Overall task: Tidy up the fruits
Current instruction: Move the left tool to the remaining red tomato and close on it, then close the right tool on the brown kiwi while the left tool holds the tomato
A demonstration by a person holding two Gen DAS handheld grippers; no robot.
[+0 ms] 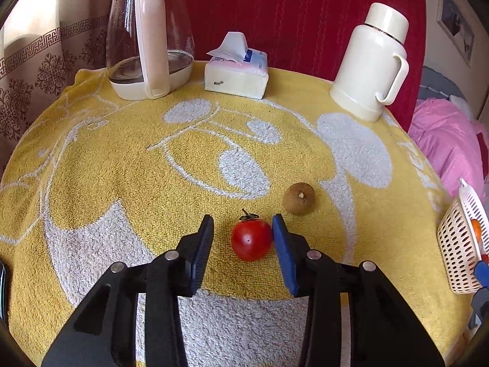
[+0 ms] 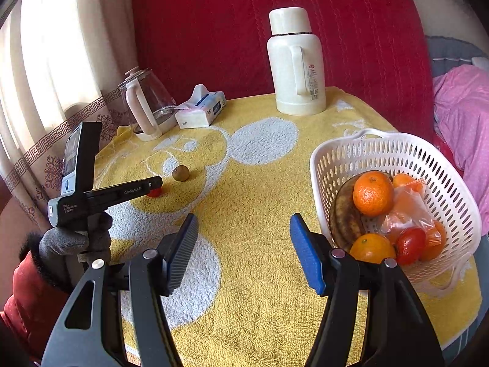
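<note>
Left gripper (image 1: 242, 229) straddles a small red tomato (image 1: 251, 240), jaws spread, one pad touching it, seemingly ready to pinch. Right gripper (image 2: 243, 227) hovers spread and empty beside the white basket (image 2: 336, 159), which sits at the towel-covered table's (image 2: 259, 202) right edge already holding oranges, a banana and another tomato. A brown longan (image 1: 299, 198) waits just beyond the tomato, near the table's middle.

basket (image 1: 458, 244): cut by the left-wrist view's right edge, contents mostly unseen
tomato (image 2: 155, 192): right-wrist view, mostly hidden behind the left gripper (image 2: 152, 185)
banana (image 2: 343, 214): partly under oranges in the basket
packet (image 2: 406, 211): contents unclear, perhaps orange segments
</note>
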